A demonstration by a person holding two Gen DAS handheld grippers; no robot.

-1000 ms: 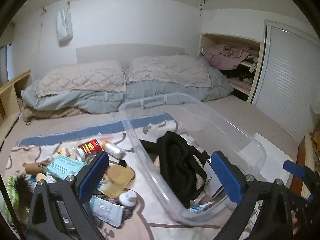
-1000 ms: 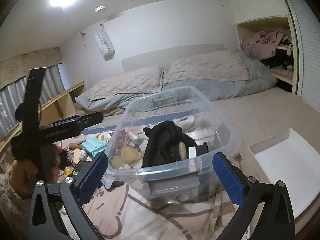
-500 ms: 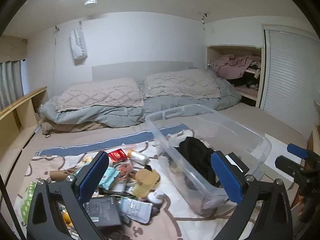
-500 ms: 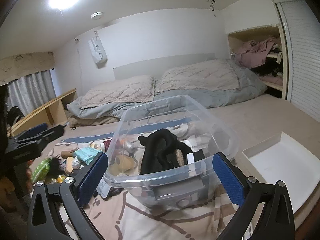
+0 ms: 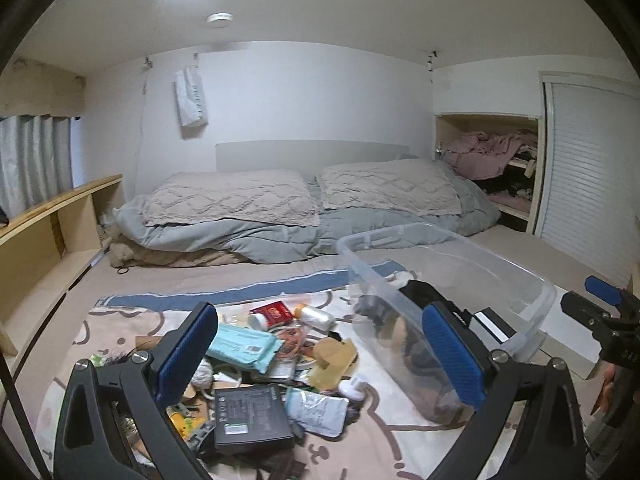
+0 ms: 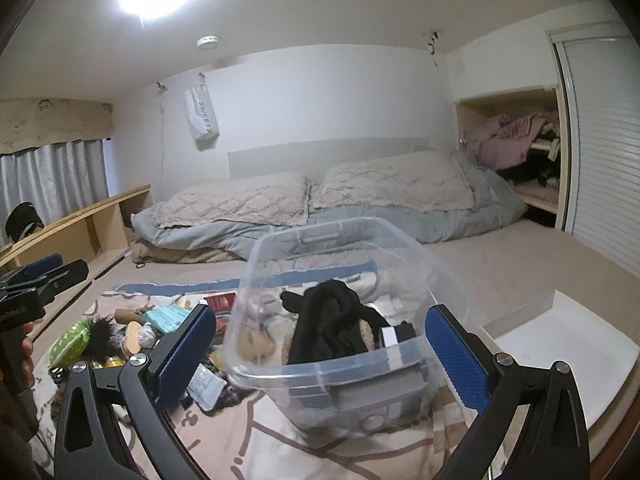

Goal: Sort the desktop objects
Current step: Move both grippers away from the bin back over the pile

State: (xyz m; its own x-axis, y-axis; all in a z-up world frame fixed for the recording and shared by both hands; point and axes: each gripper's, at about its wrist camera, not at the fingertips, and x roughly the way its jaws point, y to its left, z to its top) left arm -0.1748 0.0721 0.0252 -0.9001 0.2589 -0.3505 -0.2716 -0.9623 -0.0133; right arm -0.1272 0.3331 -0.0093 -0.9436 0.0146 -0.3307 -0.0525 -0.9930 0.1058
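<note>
Hovering empty, the left gripper (image 5: pixel 320 350) and right gripper (image 6: pixel 320 354) both have their fingers (image 5: pixel 188 350) spread wide, grasping nothing. Below the left one, the pile (image 5: pixel 272 360) of wipes, packets and a black box lies unsorted on the blanket (image 5: pixel 120 320). Just beside it the clear bin (image 6: pixel 360 364) holds black cloth (image 6: pixel 332 320) and a few bits, so sorting looks barely begun. Compared with a second ago, both cameras sit higher and farther back: more ceiling shows, and the bin has slid rightward in the left view.
</note>
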